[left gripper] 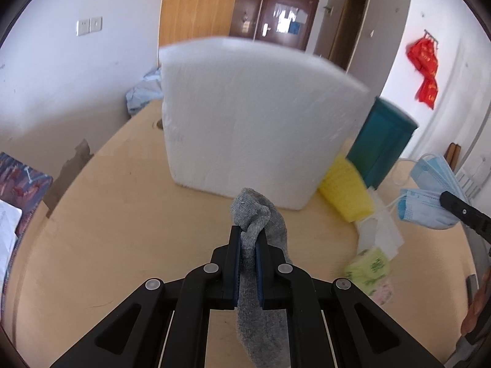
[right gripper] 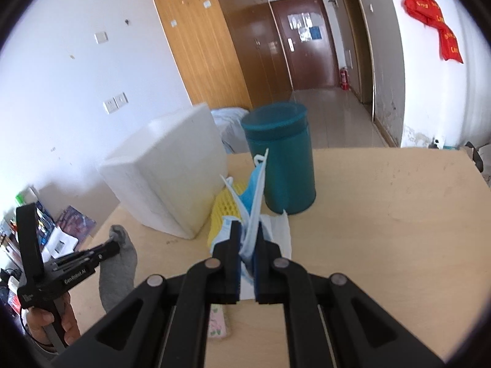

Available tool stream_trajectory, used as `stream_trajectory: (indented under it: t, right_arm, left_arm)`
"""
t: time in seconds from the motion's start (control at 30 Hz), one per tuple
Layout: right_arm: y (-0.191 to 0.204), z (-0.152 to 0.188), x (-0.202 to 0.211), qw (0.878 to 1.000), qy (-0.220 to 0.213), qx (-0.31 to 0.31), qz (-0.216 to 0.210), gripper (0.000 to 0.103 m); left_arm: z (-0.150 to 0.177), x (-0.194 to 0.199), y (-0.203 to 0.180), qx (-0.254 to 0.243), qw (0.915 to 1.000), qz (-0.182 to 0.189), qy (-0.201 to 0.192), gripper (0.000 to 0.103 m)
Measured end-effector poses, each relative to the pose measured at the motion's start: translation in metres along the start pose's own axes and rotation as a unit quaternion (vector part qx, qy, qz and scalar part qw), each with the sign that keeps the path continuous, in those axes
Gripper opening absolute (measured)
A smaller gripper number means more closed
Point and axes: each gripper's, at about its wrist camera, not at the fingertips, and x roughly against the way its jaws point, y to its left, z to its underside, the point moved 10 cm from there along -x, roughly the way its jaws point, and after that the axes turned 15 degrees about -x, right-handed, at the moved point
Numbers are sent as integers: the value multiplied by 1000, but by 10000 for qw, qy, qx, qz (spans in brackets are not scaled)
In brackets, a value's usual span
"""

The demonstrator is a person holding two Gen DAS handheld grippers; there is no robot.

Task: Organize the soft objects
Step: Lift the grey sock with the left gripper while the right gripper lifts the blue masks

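L gripper (left gripper: 248,239): clenched on grey sock (left gripper: 259,214), which hangs down between the pads, lifted off the table (left gripper: 122,230).
Foam box (left gripper: 251,116): white, upright on table just beyond the sock, left-centre.
Yellow mesh item (left gripper: 345,190): lying at box's right foot, touching or nearly so; can't tell which.
Teal bin (right gripper: 280,156): lidded, upright behind the yellow item, right of box.
White tissue/wrap (left gripper: 380,230): flat on table near the yellow item.
Green pkt (left gripper: 369,265): on table, blurred.
R gripper (right gripper: 248,239): clenched on blue face masks (right gripper: 254,196), raised above table in front of the bin.
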Motion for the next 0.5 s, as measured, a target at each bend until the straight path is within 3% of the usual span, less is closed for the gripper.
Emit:
stream_trajectory:
  t: [0.33, 0.5]
  right_arm:
    - [5, -14, 56, 9970, -719, -171, -223, 8]
    - [3, 4, 56, 9991, -426, -43, -70, 8]
  left_arm:
    - [-20, 68, -29, -84, 9987, 56, -505, 8]
    - [-19, 82, -46, -215, 9983, 37, -540, 8]
